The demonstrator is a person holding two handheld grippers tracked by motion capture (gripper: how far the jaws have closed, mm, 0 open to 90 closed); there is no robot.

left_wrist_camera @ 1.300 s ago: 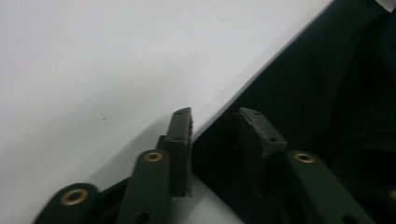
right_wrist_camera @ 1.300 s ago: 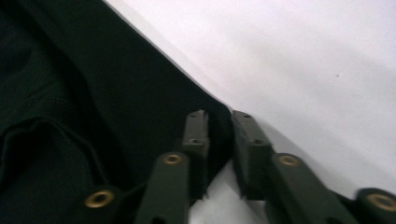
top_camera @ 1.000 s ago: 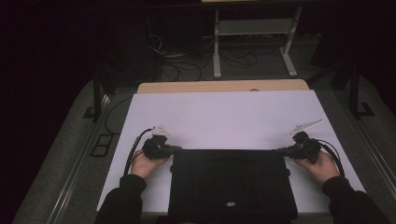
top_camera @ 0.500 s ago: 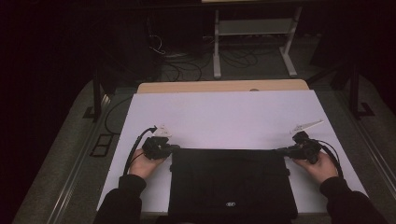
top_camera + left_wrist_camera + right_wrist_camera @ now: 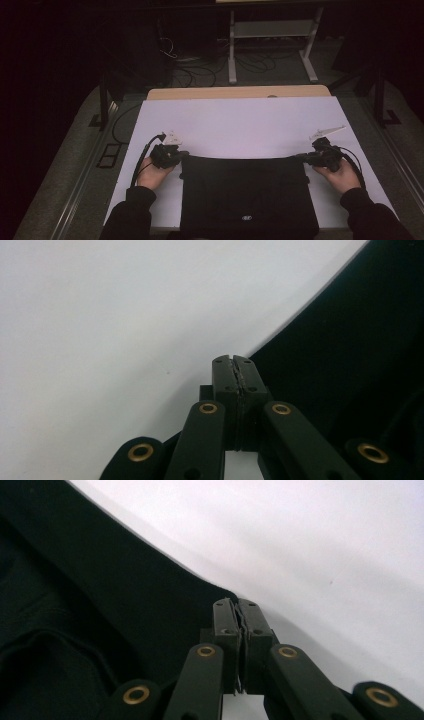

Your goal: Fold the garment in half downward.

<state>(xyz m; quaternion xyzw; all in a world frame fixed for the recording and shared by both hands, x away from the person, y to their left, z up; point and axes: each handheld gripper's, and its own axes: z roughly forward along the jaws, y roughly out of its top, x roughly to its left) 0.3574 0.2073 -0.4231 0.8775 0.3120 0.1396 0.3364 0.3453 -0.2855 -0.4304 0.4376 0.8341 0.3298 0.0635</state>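
Black folded garment [image 5: 247,197] lies flat on the white table [image 5: 240,125], its far corners pinched by the left gripper [image 5: 181,155] and right gripper [image 5: 303,157], so further folding probably remains.

What we could not make out

In the high view the near edge of the flat black fabric garment [image 5: 248,200] ran off the bottom of the frame, as did both dark sleeves, and its small pale logo [image 5: 245,218] was too tiny for us to read. Whether cloth sat between the closed jaws of the left gripper [image 5: 234,360] or the right gripper [image 5: 235,602] we could not tell; the dark room beyond the white table [image 5: 240,125] stayed unreadable.
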